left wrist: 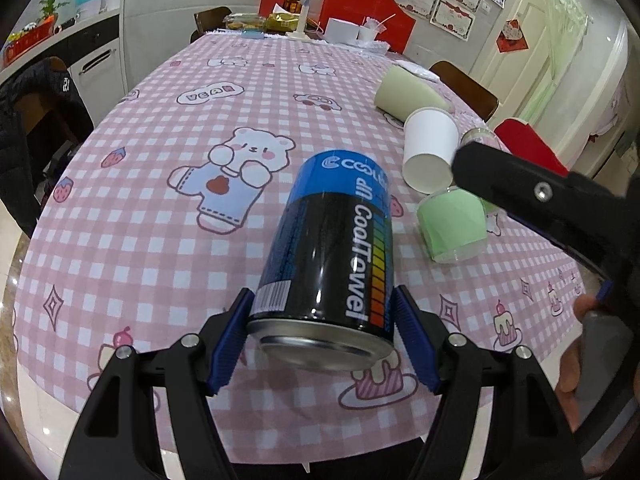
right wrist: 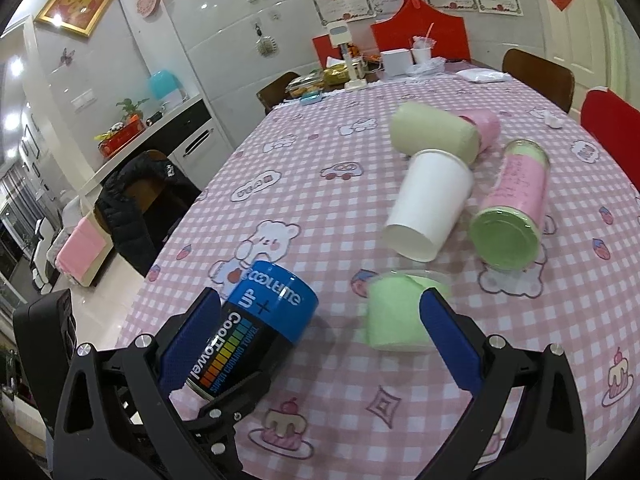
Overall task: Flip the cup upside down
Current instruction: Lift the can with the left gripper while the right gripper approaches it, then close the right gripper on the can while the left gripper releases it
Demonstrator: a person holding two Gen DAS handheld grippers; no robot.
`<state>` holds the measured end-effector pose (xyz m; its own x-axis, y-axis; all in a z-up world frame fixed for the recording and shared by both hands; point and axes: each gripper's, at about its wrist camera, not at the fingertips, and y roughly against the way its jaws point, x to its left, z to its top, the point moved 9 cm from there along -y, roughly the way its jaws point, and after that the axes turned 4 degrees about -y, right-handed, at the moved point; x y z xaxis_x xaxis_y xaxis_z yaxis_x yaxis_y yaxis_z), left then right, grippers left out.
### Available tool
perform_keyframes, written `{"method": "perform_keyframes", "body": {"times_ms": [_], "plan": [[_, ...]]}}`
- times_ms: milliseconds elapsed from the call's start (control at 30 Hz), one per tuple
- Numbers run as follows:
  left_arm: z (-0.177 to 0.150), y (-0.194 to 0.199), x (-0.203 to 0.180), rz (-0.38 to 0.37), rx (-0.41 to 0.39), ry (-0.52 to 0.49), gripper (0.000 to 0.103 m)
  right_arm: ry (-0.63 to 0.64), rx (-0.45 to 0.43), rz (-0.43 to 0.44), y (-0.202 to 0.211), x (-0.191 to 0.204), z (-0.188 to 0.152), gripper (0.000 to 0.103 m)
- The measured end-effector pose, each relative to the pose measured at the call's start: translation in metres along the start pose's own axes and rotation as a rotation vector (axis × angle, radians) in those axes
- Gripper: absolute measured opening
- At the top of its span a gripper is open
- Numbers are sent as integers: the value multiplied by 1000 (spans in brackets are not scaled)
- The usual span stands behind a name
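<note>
Two grippers in view: left gripper (left wrist: pixel 322 332) clamps the blue-black can (left wrist: pixel 336 240) near its metal base, can tilted above the pink checked tablecloth (left wrist: pixel 160 208); right gripper (right wrist: pixel 316 340) spread wide, gripping nothing. White paper cup (right wrist: pixel 428 208) lies on its side among toppled cups, touching the beige cup (right wrist: pixel 434 136)

a home dining room: pink checked bear tablecloth (left wrist: pixel 168 184), wooden chairs (right wrist: pixel 538 76), framed certificates (right wrist: pixel 340 4) on tiled wall, kitchen counter (right wrist: pixel 160 120) with potted plant (right wrist: pixel 130 110).
</note>
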<state>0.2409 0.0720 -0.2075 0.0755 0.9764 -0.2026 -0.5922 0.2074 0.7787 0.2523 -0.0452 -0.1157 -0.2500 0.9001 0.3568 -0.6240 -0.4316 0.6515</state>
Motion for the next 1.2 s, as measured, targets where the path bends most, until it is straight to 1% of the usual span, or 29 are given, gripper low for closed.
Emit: {"method": "perform_keyframes", "body": {"times_ms": [133,233,333,400,533,667,767,867,967,1100,1200], "plan": [[5,12,4,-60,-36,17,70,-13,50,39,-11,14,0,96],[8,17,7,-56,-55,7,72,-20,81,57,-18,22,-2,96],[10,23,14,-63,-67,18,73,-26,108,54,-24,26,-5,96],[11,26,22,-51,-78,27,73,-40,126,52,-28,27,-7,96],[15,33,47,38,-105,39,73,-66,169,58,-36,28,-14,96],[17,33,67,66,-103,65,73,-89,191,64,-41,31,-18,96],[16,32,78,101,-100,73,73,-95,222,67,-50,33,-23,96],[15,31,88,105,-95,94,73,-139,259,75,-58,31,-28,96],[16,30,98,120,-98,112,73,-149,270,86,-61,32,-30,96],[17,28,105,120,-97,132,73,-226,292,112,-67,27,-29,96],[19,26,109,123,-97,139,73,-244,296,122,-68,26,-28,96]]}}
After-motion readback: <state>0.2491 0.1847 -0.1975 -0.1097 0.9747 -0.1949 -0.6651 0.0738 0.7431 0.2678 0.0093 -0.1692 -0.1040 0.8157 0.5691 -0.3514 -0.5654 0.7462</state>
